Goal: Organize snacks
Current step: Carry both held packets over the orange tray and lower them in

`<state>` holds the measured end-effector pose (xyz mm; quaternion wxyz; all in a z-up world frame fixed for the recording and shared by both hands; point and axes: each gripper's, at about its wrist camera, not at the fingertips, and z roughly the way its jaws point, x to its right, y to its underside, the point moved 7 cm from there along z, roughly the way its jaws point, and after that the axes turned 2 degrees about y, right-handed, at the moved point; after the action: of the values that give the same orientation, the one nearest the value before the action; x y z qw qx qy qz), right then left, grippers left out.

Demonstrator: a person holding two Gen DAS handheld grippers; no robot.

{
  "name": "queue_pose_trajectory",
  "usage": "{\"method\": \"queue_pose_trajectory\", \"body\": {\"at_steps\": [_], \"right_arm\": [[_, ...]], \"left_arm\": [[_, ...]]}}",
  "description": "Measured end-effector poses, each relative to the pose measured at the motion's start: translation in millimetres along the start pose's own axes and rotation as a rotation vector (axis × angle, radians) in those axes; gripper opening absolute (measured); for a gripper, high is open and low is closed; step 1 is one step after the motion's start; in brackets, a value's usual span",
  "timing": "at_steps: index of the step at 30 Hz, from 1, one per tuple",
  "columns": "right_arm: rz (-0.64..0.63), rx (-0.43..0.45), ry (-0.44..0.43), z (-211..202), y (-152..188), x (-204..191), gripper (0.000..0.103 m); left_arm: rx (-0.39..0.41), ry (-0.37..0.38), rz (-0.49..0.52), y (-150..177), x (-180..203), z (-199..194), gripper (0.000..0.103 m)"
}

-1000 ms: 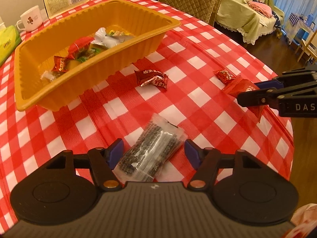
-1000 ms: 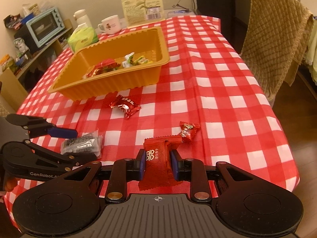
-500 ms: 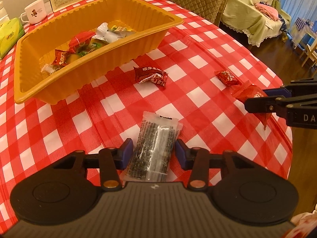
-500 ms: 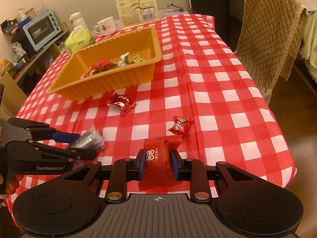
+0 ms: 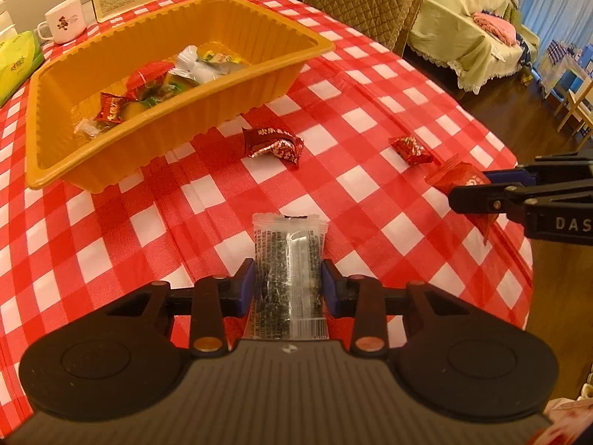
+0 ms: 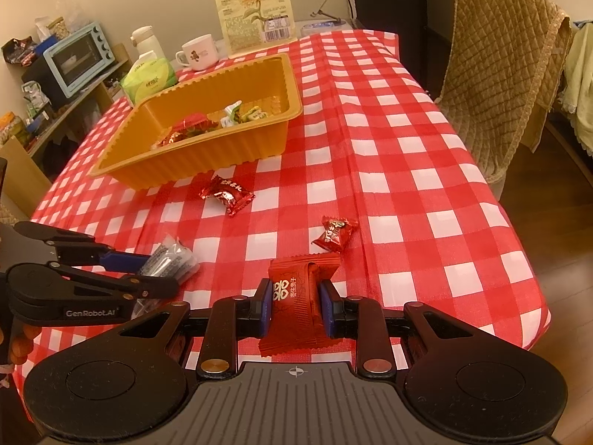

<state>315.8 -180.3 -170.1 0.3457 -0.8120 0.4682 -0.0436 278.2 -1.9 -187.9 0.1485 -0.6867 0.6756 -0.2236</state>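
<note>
On the table [image 6: 407, 155] the tray [image 6: 207, 155] sits far left with sweets [image 6: 192, 128] in it. Before it lie two candies [image 6: 227, 194] [image 6: 334, 233]. Behind the tray stand a mug [image 6: 198, 52] and a card [image 6: 255, 5]; a chair [image 6: 504, 85] stands right.

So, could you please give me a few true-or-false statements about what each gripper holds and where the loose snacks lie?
1. The left gripper is shut on the clear packet of dark snack. True.
2. The right gripper is open and holds nothing. False: it is shut on the red snack packet.
3. Two red foil candies lie on the checked tablecloth. True.
4. The orange tray holds no snacks. False: several wrapped snacks lie in it.
</note>
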Motion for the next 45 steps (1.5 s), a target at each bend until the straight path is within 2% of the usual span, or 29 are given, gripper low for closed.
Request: {"method": "queue_pose_trajectory", "body": {"at_steps": [10,23,35,45], "right_arm": [[-0.022,0.024,-0.034,-2,-13,-13,0.028],[-0.061,0.094,-0.094,2,-70,-36,0.028],[-0.086,0.156,-0.129,26,-133,-61,0.028],[-0.084,0.173,-0.112,47,-163,-63,0.028]], "left_arm": [[0.093,-0.019,-0.088,-10,-22,-49,0.034],[0.23,-0.122,-0.177,-48,-82,-101,0.034],[0.275,-0.165,-0.201,-95,-122,-97,0.034],[0.247,-0.166,-0.203,-122,-142,-64,0.034]]}}
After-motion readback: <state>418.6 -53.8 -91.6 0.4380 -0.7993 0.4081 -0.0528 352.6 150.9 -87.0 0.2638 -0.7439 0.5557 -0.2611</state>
